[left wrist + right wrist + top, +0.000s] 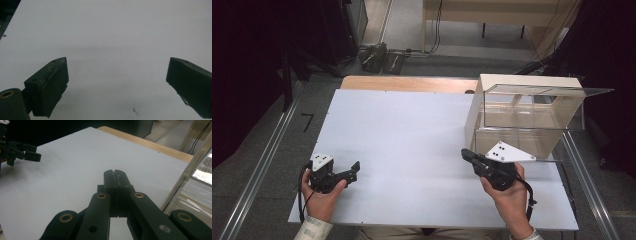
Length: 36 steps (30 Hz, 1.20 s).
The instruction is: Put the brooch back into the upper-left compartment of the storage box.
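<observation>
No legible text, label, brand or sign appears on any surface. One mark resembles a numeral: a dark shape like a "7" on the grey floor (307, 121), left of the white table (412, 135). Whether it is a number or a strip of tape cannot be determined. The table top and the clear box (532, 112) carry no readable markings.

The left gripper (117, 85) hangs just above the white table (112, 32), jaws wide apart, apparently holding nothing.
</observation>
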{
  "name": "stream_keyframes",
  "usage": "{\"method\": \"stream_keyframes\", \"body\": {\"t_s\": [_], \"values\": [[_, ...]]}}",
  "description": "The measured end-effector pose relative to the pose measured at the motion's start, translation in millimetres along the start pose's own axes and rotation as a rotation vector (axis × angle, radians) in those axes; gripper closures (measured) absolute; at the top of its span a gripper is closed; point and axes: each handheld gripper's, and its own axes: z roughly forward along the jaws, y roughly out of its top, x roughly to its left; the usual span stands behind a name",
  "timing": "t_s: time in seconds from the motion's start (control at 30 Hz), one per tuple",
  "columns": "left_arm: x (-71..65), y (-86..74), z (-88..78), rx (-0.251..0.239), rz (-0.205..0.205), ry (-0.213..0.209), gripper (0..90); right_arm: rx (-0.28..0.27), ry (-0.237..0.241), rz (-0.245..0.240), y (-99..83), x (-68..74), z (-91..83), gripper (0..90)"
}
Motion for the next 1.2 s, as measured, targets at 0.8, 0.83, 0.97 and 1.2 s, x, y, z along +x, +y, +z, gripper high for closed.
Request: {"method": "stream_keyframes", "body": {"t_s": [0.8, 0.83, 0.97, 1.2], "values": [[-0.7, -0.2, 0.8, 0.000, 0.000, 0.002, 4.9, -0.061, -0.051, 0.010, 15.9, -19.8, -25.3, 88.0], [-0.8, -0.2, 0.8, 0.000, 0.000, 0.001, 5.0, -0.067, -0.054, 0.010, 17.2, -21.0, -27.1, 88.0], [-1.1, -0.3, 1.1, 0.002, 0.001, 0.002, 4.9, -0.083, -0.066, 0.014, 21.5, -25.0, -33.7, 88.0], [-0.9, -0.3, 1.6, 0.003, -0.001, 0.002, 4.9, -0.102, -0.080, 0.025, 25.9, -31.3, -39.9, 88.0]]}}
